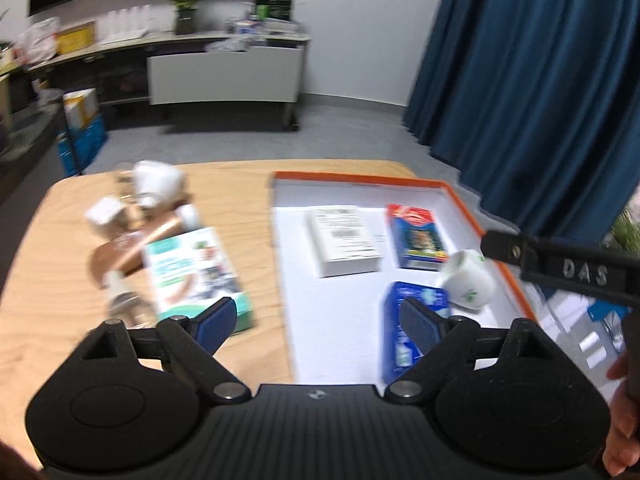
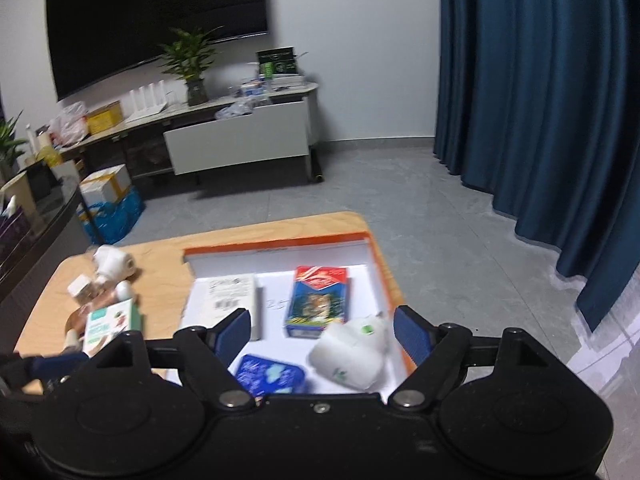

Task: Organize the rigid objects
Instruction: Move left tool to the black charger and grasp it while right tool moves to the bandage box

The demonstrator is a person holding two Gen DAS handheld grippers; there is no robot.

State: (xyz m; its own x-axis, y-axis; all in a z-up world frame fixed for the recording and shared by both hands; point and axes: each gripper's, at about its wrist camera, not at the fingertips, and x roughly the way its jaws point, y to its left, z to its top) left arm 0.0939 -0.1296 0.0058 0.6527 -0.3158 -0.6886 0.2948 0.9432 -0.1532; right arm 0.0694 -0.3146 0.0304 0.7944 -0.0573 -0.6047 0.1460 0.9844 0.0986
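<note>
White mug [image 2: 352,354] below open right gripper [image 2: 326,334]

Table [image 1: 248,184]: pale wood, matt, visible grain. Tray [image 1: 472,204]: smooth white board with an orange rim. White box [image 1: 344,240], red-and-blue box [image 1: 416,236] and blue box [image 2: 272,376]: printed card, slightly glossy. Mug [image 1: 468,284]: glossy white ceramic. Gripper pads [image 1: 216,324]: blue, textured rubber; gripper bodies matt black plastic. Curtain [image 1: 520,80]: blue cloth, faintly sheened.

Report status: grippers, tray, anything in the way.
Left gripper and right gripper open, empty. Tray holds three boxes, white mug. Nothing blocking.
</note>
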